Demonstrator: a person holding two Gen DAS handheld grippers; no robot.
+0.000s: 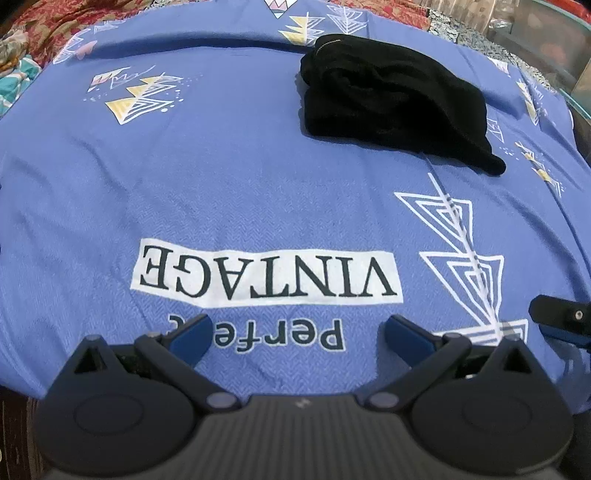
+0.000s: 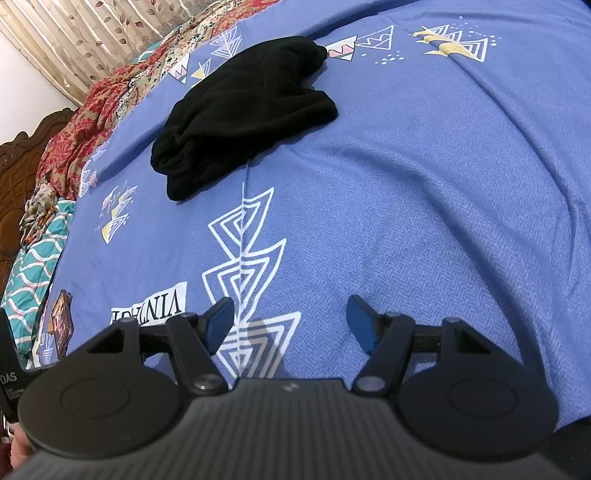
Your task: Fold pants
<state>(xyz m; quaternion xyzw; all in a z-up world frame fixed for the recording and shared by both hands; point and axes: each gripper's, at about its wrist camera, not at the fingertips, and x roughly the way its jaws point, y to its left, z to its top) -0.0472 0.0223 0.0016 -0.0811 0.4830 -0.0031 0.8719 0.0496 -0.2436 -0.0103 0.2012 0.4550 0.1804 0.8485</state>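
Note:
Black pants (image 1: 391, 103) lie in a folded bundle on the blue printed bedsheet (image 1: 240, 177), far from me at upper right in the left wrist view. In the right wrist view the pants (image 2: 243, 110) lie at upper left on the sheet (image 2: 424, 184). My left gripper (image 1: 297, 332) is open and empty, hovering over the "VINTAGE" print near the front edge. My right gripper (image 2: 290, 317) is open and empty over the white triangle print. Part of the right gripper (image 1: 561, 314) shows at the right edge of the left wrist view.
Red floral and teal patterned cloths (image 2: 70, 155) are heaped along the left side of the bed by a carved wooden headboard (image 2: 14, 166). A curtain (image 2: 92, 33) hangs behind. A glass-edged table (image 1: 554, 44) stands at the far right.

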